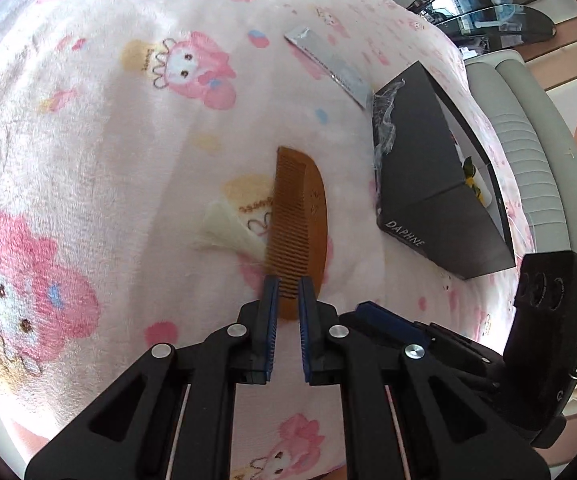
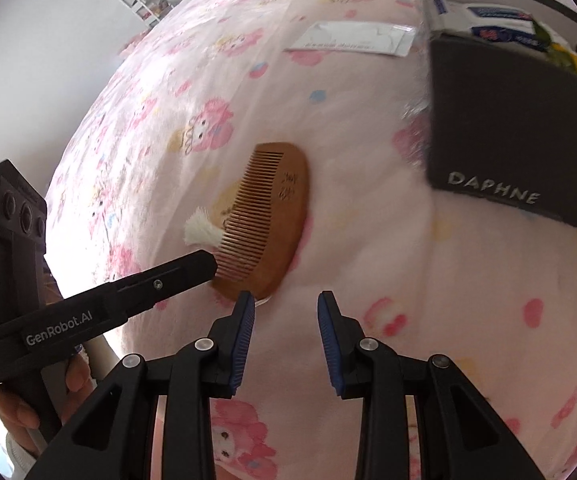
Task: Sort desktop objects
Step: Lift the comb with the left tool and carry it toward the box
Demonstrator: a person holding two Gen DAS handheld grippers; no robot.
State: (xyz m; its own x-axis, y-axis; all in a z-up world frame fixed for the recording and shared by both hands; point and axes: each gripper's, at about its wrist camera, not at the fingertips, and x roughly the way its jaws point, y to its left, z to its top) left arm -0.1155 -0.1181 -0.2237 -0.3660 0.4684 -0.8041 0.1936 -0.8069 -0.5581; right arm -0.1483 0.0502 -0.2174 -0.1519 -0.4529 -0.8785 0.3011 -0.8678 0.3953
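Comb (image 1: 300, 216) of brown wood lies on the pink cartoon-print blanket (image 1: 88, 128), its near end clamped between the blue pads of the left gripper (image 1: 288, 286), whose jaws are nearly closed on it. A white tassel (image 1: 228, 232) sticks out beside the comb's teeth. In the right wrist view the left gripper (image 2: 208, 266) reaches in from the left and meets the comb (image 2: 264, 220) at its lower end. The right gripper (image 2: 286, 300) hovers just beside the comb, jaws apart, nothing between them. A black box (image 2: 500, 152) marked DAPHNE sits near the comb, holding packets. A silver sachet (image 2: 352, 38) lies farther back, beside the box.
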